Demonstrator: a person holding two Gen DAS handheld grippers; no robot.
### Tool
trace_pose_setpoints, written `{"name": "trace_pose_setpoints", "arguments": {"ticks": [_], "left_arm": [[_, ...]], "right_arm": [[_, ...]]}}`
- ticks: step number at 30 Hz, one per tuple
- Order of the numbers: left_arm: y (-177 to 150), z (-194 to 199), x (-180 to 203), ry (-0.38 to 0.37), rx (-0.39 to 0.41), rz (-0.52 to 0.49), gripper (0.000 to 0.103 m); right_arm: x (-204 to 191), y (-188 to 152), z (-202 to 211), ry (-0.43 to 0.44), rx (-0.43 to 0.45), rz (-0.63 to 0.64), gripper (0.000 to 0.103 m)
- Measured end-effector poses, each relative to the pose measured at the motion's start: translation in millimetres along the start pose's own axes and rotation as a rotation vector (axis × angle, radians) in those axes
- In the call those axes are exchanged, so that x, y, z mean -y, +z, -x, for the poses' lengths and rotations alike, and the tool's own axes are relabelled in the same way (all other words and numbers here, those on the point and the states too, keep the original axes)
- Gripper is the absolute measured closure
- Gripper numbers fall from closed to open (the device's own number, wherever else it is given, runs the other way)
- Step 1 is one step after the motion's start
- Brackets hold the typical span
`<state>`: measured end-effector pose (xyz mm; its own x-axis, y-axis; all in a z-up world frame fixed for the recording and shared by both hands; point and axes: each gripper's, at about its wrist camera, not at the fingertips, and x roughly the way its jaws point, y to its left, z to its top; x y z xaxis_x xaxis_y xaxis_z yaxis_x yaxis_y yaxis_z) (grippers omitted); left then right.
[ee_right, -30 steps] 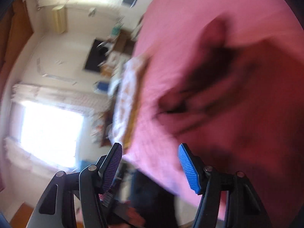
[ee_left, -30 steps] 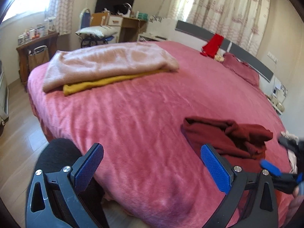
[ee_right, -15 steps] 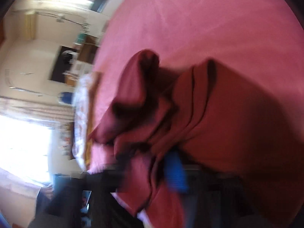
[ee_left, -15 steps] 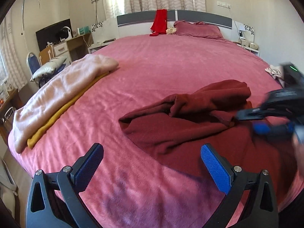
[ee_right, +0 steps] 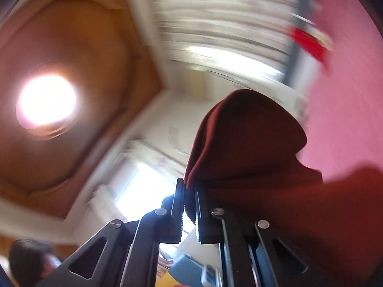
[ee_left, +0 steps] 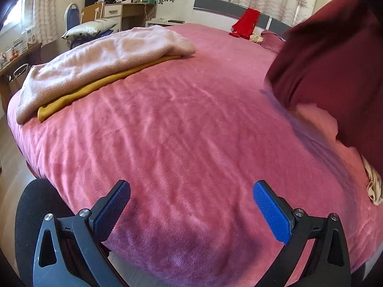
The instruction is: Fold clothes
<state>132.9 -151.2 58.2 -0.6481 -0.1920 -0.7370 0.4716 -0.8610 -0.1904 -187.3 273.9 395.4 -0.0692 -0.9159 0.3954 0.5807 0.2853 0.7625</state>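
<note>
The right gripper (ee_right: 190, 205) is clamped on a fold of the maroon garment (ee_left: 335, 71), which hangs above the pink bed (ee_left: 179, 131). The left gripper (ee_left: 191, 205) gapes wide, holding nothing. Behind lie 2 folded pieces (pink sweater (ee_left: 95, 57) atop yellow cloth (ee_left: 100, 83)). No writing is legible.

No text, label, brand, number or sign can be read; the small boxes and jars on the table (ee_left: 21, 55) are too blurred.
</note>
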Motion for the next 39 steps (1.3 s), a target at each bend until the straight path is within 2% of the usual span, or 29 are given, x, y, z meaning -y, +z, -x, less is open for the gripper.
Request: {"name": "trace_pose_setpoints", "arguments": {"ticks": [2,5,7,10,12,16,17,18,19,21,22,26,28,29,33,35,36,39], "left_arm": [[3,5,2,-0.008,0.019,-0.008,0.0],[10,17,5,-0.015,0.059,-0.018,0.0],[17,27,2,-0.012,0.093,-0.014,0.0],[29,48,-10,0.011,0.159,0.012,0.0],[37,63,-24,0.042,0.204,0.037,0.0],[48,80,-53,0.086,0.257,0.101,0.0],[49,80,-57,0.091,0.258,0.11,0.0],[49,80,-60,0.095,0.256,0.117,0.0],[49,78,-61,0.095,0.247,0.116,0.0],[51,70,-56,0.084,0.217,0.094,0.0],[52,63,-49,0.072,0.193,0.072,0.0],[61,29,8,0.01,0.104,-0.084,0.0],[67,10,42,-0.021,0.064,-0.173,0.0],[69,3,60,-0.034,0.055,-0.218,0.0],[72,-37,149,-0.029,0.037,-0.462,0.0],[67,-63,186,0.045,0.031,-0.598,0.0],[63,-74,197,0.078,0.028,-0.649,0.0],[47,-104,211,0.162,0.011,-0.776,0.0]], "right_arm": [[-41,10,-7,0.04,-0.01,0.108,0.096],[-59,-21,-26,-0.129,-0.173,0.228,0.093],[-46,-59,-37,-0.221,-0.306,0.228,0.092],[21,-142,-32,-0.194,-0.466,0.002,0.092],[71,-199,-16,-0.215,-0.496,-0.175,0.092],[159,-283,27,-0.323,-0.509,-0.487,0.092],[168,-284,39,-0.366,-0.506,-0.514,0.091],[177,-284,50,-0.408,-0.503,-0.54,0.086],[186,-285,62,-0.451,-0.5,-0.566,0.074],[203,-285,84,-0.537,-0.492,-0.611,0.073],[203,-272,96,-0.582,-0.481,-0.588,0.071],[190,-193,135,-0.794,-0.374,-0.375,0.062],[175,-155,145,-0.986,-0.374,-0.191,0.057],[175,-139,139,-1.071,-0.386,-0.106,0.057],[198,-92,93,-1.299,-0.491,0.091,0.056],[236,-91,73,-1.407,-0.51,0.117,0.056],[251,-91,64,-1.428,-0.529,0.116,0.056],[296,-100,47,-1.541,-0.622,0.139,0.059]]}}
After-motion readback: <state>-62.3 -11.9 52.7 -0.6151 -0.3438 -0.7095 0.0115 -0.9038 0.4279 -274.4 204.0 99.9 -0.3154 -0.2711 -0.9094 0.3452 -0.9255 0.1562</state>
